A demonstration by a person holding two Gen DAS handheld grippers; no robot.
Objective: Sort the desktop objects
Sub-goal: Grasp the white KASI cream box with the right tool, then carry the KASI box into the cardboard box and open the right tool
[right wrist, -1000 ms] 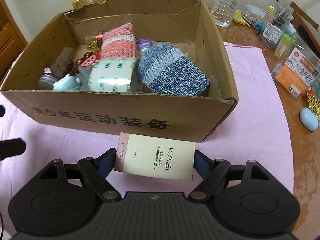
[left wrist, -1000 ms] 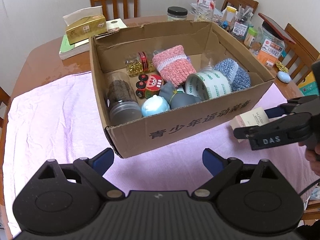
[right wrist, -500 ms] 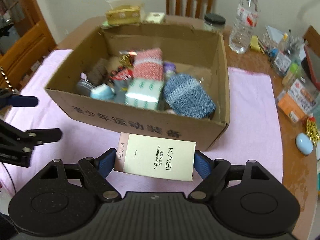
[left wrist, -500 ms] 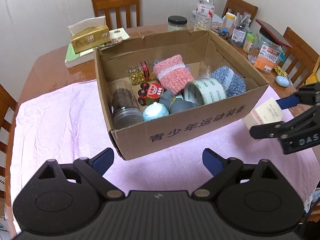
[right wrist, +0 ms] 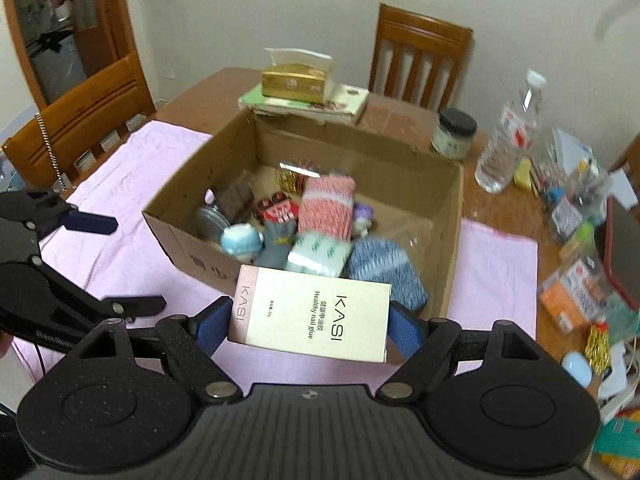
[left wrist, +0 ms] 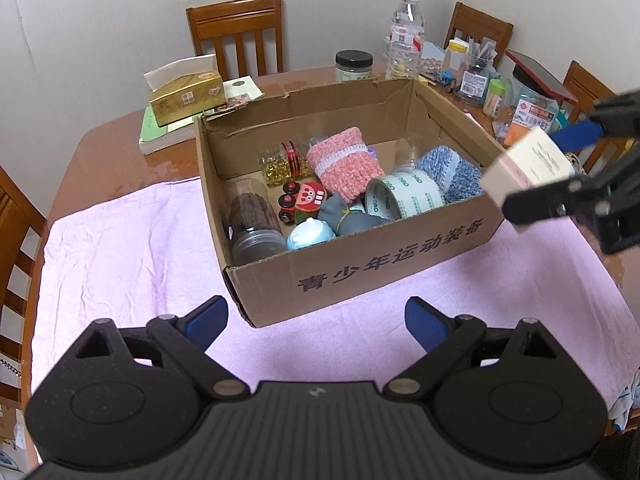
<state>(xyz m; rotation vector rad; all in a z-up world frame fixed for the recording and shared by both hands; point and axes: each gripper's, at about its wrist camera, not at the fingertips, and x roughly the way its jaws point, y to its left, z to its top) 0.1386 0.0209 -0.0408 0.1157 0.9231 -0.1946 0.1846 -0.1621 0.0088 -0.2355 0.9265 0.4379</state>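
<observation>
A cardboard box [left wrist: 384, 264] stands on a pink cloth [left wrist: 120, 256] and holds several things: a pink knit pouch [left wrist: 344, 164], a tape roll [left wrist: 404, 196], a blue knit pouch [left wrist: 452, 172] and a toy car [left wrist: 304, 200]. My right gripper [right wrist: 312, 320] is shut on a cream KASI nail glue box [right wrist: 312, 316], held in the air in front of the cardboard box's [right wrist: 452, 240] near edge. The glue box also shows in the left wrist view [left wrist: 528, 168] above the box's right corner. My left gripper [left wrist: 316, 316] is open and empty, in front of the box.
A tissue box [left wrist: 184, 96] on books, a jar [left wrist: 354, 65], a water bottle [left wrist: 404, 36] and assorted clutter [left wrist: 520, 96] stand on the brown table behind and right of the box. Wooden chairs surround the table.
My right gripper has risen with the KASI box, from low in front of the cardboard box to above its near right edge. My left gripper has pulled back and up.
</observation>
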